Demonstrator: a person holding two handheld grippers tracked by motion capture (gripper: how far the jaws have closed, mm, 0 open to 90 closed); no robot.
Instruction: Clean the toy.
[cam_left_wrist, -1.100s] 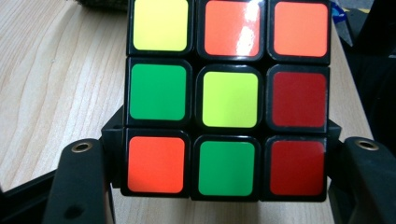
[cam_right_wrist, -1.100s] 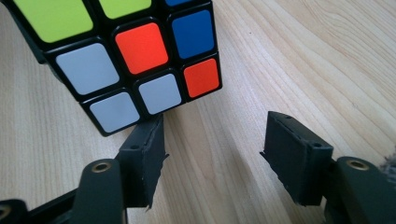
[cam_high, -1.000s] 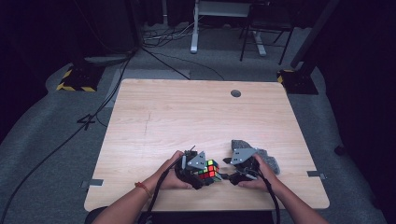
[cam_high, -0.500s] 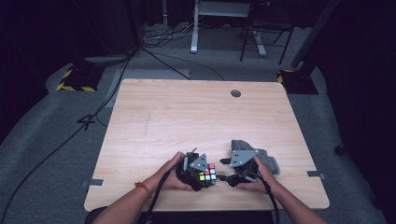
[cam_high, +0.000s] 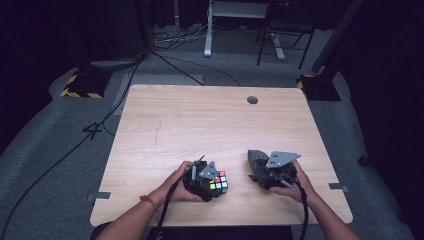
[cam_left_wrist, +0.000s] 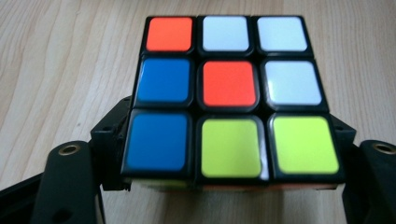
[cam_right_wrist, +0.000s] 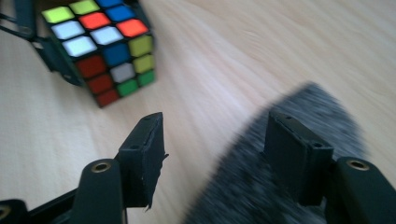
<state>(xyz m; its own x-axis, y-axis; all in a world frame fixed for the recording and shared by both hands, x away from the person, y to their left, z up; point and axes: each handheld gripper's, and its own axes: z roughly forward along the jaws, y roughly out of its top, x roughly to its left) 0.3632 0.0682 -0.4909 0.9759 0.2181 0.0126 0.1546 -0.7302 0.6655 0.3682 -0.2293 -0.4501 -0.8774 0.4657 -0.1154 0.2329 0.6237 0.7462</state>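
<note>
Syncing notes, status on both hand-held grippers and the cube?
Left hand-held gripper jaws just been opening, cube between them. Right hand-held gripper open, nothing gripped. Dark grey fuzzy object under the right jaws.

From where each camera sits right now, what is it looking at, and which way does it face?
High view: above the person's side, looking forward and down on the wooden table; both forearms, the left claw and the right claw show.
Left gripper view: rides the left claw, looking along its jaws at the puzzle cube between them.
Right gripper view: rides the right claw, facing the tabletop, a blurred grey fuzzy thing under its jaws.
Shared: the cube appears in both gripper views and the high view.
</note>
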